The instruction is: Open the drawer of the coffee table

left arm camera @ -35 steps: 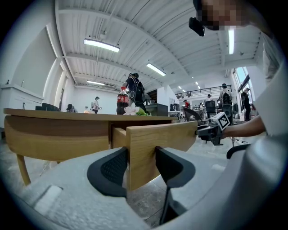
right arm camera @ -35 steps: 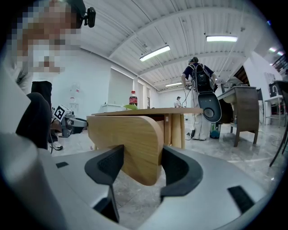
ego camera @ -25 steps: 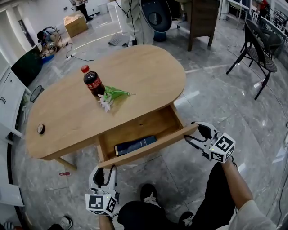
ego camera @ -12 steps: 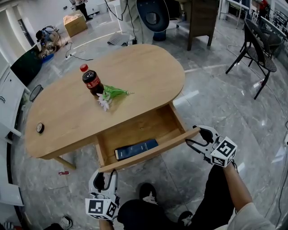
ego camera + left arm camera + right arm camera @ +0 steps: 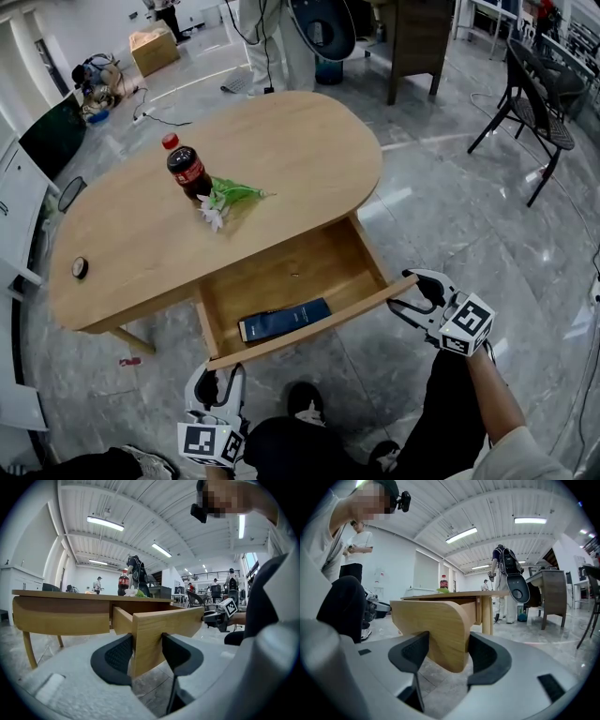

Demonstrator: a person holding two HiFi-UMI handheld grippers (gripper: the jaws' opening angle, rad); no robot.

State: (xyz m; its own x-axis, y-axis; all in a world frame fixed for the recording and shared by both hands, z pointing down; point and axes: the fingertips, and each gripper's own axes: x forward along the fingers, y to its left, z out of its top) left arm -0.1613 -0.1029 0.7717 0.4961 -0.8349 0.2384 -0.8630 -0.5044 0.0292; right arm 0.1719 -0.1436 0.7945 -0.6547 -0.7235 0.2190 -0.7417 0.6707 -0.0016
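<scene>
Wooden drawer front (image 5: 309, 324) clamped at both ends: left tool (image 5: 218, 372), right tool (image 5: 406, 292).

The desk (image 5: 281, 141) is light brown wood, and so is the drawer (image 5: 291, 272). The book (image 5: 284, 321) in it is dark blue. At ten o'clock on the desk, the dark bottle (image 5: 189, 172) has a red cap and label. The flower (image 5: 214, 212) is white with green leaves. The floor (image 5: 469, 216) is shiny grey. The left gripper (image 5: 220, 373) and right gripper (image 5: 405, 298) are pale grey with black fingers (image 5: 410, 651). Their cubes (image 5: 466, 325) show black-and-white squares.
</scene>
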